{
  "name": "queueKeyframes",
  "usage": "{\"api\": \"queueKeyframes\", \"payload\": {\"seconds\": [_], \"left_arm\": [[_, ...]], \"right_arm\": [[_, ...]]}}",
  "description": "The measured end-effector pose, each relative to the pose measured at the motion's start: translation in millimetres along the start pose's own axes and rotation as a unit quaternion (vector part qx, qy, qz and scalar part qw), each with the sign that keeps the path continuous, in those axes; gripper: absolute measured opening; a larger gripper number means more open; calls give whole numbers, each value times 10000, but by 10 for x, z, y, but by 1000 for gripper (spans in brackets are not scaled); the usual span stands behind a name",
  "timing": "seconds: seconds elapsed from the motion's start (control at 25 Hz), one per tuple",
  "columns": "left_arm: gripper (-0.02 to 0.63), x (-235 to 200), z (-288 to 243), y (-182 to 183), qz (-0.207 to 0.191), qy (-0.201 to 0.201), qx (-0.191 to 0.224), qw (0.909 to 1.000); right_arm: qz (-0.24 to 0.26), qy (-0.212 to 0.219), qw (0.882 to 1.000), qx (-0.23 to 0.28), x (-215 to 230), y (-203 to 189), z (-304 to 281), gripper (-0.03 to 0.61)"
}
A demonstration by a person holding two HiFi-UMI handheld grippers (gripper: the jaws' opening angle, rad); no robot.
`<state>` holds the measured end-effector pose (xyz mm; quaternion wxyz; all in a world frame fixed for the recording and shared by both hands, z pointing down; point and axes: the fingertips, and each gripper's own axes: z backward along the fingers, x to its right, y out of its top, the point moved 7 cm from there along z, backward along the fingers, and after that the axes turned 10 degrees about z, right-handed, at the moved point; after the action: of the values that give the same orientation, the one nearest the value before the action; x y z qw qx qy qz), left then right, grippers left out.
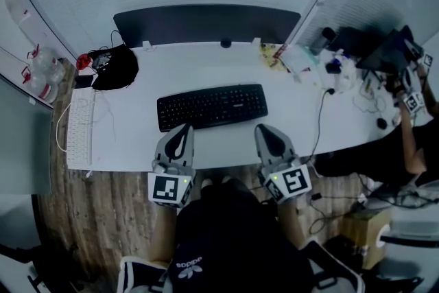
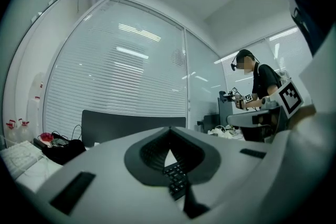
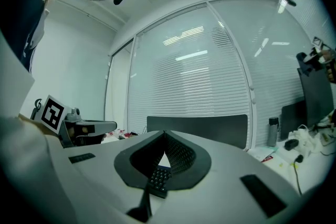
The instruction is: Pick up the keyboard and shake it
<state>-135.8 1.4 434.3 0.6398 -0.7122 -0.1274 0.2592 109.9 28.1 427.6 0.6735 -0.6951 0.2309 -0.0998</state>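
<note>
A flat white keyboard [image 1: 80, 128] was laid along the left edge of the white bench [image 1: 123, 144] and could be taken by mistake. The left claw [image 1: 184, 128] was shut and empty at the front edge, just short of the black plastic keyboard [image 1: 212, 106] lying mid-bench. The right claw [image 1: 264, 128] was likewise shut and empty. Unless both were opened, the keyboard would likely be shoved back, not gripped.
</note>
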Motion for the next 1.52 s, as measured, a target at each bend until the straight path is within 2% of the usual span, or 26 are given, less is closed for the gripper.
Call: {"api": "queueKeyframes", "payload": {"seconds": [0.44, 0.64, 0.76, 1.04, 1.2, 1.52], "left_arm": [[3, -138, -419, -66, 194, 304, -125, 9993], [3, -160, -739, 82, 335, 594, 215, 9974], [4, -189, -872, 81, 310, 760, 278, 9962], [3, -331, -900, -142, 68, 1074, -85, 9942], [3, -410, -904, -94, 249, 1076, -13, 9939], [3, -622, -1027, 66, 110, 900, -57, 9959]], "right_arm": [[23, 138, 9997, -180, 402, -120, -386, 5], [-111, 251, 9995, -152, 734, -166, -649, 5], [-200, 403, 9988, -212, 873, -248, -784, 5], [-212, 474, 9978, -409, 1134, -453, -953, 5], [-311, 400, 9979, -407, 1160, -443, -1028, 5], [-403, 368, 9979, -344, 1101, -322, -1169, 5]]}}
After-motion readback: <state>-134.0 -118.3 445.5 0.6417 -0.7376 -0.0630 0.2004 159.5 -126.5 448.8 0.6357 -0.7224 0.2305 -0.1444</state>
